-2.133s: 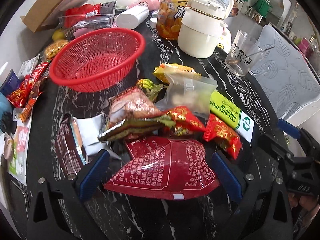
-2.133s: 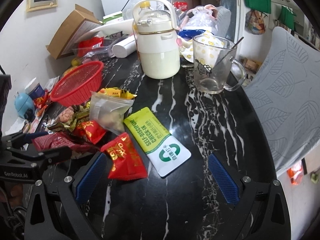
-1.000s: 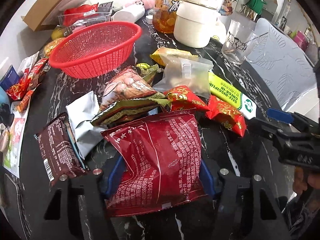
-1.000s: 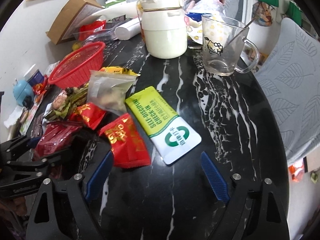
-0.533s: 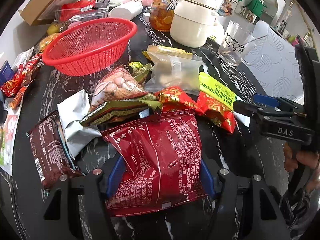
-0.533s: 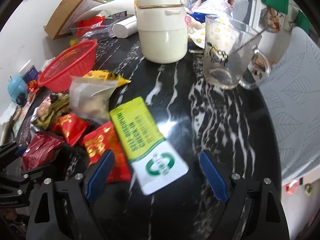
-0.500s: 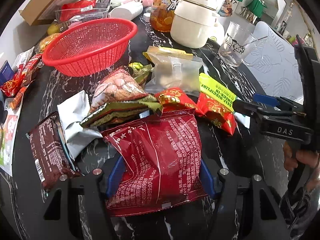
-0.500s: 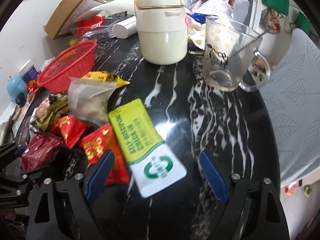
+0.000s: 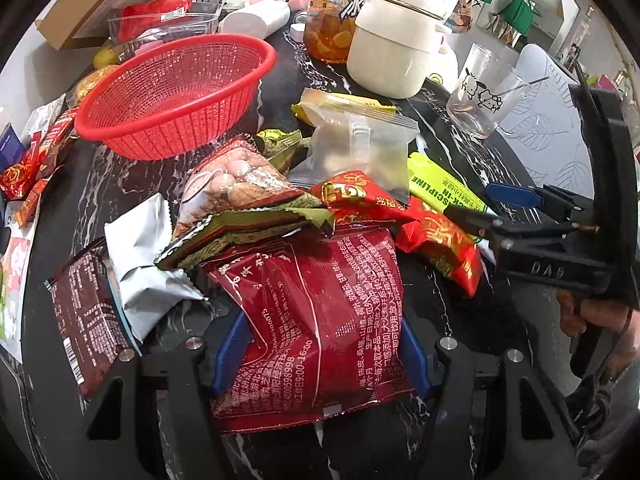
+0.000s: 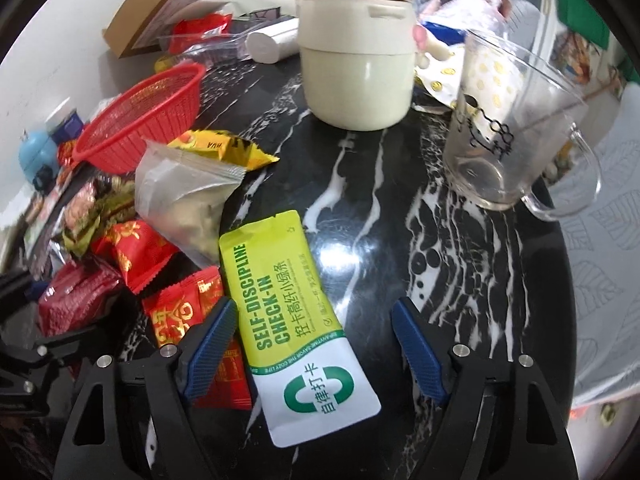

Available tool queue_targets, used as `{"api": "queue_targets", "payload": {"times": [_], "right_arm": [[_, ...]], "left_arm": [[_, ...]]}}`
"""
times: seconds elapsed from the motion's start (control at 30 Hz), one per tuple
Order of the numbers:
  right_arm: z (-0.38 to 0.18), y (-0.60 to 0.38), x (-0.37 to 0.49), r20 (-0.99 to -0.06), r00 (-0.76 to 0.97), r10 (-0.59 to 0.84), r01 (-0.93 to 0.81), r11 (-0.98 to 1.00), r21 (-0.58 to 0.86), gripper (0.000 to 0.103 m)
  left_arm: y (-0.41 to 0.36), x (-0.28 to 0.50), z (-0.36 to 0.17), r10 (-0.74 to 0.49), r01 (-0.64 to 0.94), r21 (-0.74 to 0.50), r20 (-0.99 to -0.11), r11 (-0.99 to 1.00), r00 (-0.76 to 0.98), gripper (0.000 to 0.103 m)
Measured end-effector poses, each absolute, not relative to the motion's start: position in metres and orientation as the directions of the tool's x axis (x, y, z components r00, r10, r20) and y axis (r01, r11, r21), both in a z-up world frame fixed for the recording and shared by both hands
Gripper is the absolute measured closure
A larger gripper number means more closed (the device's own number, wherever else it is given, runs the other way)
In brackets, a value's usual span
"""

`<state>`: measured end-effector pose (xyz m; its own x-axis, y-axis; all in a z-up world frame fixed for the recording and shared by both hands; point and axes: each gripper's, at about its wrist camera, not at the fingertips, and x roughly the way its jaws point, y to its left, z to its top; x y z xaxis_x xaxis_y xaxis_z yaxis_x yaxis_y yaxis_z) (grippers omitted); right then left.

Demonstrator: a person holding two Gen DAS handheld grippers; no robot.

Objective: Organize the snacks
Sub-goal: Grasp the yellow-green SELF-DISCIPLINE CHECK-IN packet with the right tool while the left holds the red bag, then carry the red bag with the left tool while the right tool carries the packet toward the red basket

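left gripper (image 9: pixel 320 344) is clamped on the dark red snack bag (image 9: pixel 316 320), pads pressing both side edges. right gripper (image 10: pixel 312 344) stands with jaws apart, straddling the yellow-green sachet (image 10: pixel 296 320) lying flat on the black marble table (image 10: pixel 400 220). the red mesh basket (image 9: pixel 176 88) sits ahead and left of the left gripper. judgement: the sachet is light, thin and slick; pinch it across its narrow width near mid-length. the bag is soft and crushable; keep pressure moderate.

The surface (image 10: pixel 360 216) is black veined with white, beside a red mesh basket (image 9: pixel 176 92) and a yellow-green and white sachet (image 10: pixel 296 320).
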<state>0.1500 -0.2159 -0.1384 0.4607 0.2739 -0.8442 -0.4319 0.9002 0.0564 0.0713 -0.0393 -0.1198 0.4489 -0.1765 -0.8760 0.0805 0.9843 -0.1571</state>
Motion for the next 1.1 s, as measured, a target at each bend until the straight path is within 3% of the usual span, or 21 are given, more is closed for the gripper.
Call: {"api": "queue_targets", "payload": {"times": [0.2, 0.27, 0.37, 1.1], "right_arm": [[-0.143, -0.202, 0.139, -0.831, 0.497, 0.251, -0.461, 0.888, -0.007, 0.026], [-0.14, -0.201, 0.136, -0.825, 0.503, 0.257, -0.463, 0.886, -0.006, 0.051], [-0.139, -0.203, 0.13, -0.822, 0.51, 0.251, -0.453, 0.891, -0.009, 0.057], [-0.123, -0.238, 0.053, -0.808, 0.527, 0.263, -0.324, 0.941, 0.095, 0.061]], "left_arm": [[-0.04, 0.072, -0.12, -0.173, 0.081, -0.153, -0.874, 0.985, 0.454, 0.038], [-0.04, 0.07, -0.12, -0.173, 0.082, -0.153, -0.871, 0.985, 0.46, 0.038], [-0.04, 0.068, -0.12, -0.171, 0.083, -0.15, -0.868, 0.985, 0.467, 0.038], [-0.039, 0.021, -0.1, -0.243, 0.146, -0.196, -0.826, 0.97, 0.508, 0.04]]}}
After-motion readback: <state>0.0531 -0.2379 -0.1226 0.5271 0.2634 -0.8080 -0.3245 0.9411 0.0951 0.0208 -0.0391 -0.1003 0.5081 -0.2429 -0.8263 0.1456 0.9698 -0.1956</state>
